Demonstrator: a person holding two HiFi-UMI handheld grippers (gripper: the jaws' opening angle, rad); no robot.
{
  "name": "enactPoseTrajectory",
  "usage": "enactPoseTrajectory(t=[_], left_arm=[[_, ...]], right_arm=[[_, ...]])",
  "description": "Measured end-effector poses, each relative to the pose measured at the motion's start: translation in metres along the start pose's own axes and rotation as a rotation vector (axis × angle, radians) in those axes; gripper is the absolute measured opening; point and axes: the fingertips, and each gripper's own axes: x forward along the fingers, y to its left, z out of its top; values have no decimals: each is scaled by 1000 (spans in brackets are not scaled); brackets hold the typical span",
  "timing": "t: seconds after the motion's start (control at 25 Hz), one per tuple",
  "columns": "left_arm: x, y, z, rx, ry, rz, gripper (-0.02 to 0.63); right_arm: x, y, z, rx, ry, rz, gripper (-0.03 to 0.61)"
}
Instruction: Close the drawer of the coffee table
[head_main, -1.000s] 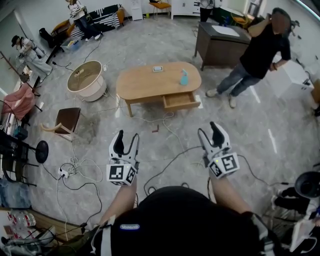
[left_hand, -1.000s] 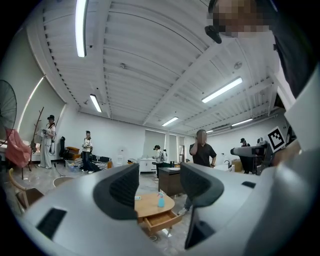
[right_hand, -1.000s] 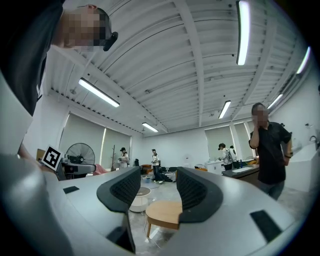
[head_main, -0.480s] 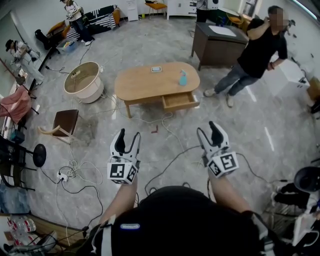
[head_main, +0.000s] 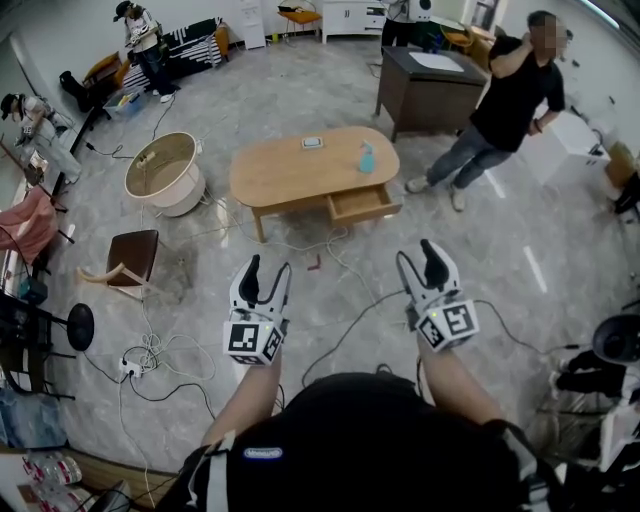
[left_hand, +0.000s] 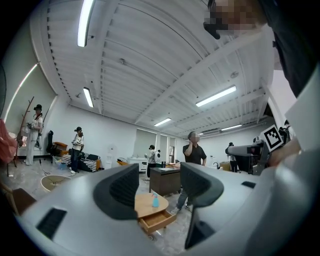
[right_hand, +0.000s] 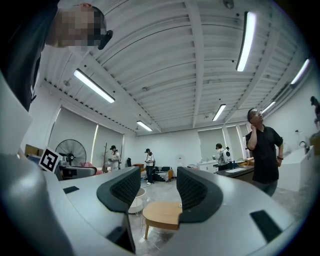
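Well ahead of both grippers, the oval light-wood coffee table stood on the grey marbled floor, its wooden drawer pulled out past the near edge at the right end. Open floor lay between, crossed by loose cables. The left gripper and right gripper hung in mid-air, fingers spread and empty. A blue spray bottle stood on the surface above the drawer. Black-and-white square markers faced up on each gripper's cube; a small white logo on the person's dark top was too small to read.
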Motion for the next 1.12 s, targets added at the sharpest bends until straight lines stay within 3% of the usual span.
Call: enactPoseTrajectory(t=[0.44, 1.12], left_arm=[[15, 20, -2, -12, 17, -52, 241], [110, 8, 4, 48, -13, -25, 239]], right_arm=[[16, 16, -11, 3, 33, -38, 199], [73, -61, -17, 16, 15, 13, 199]])
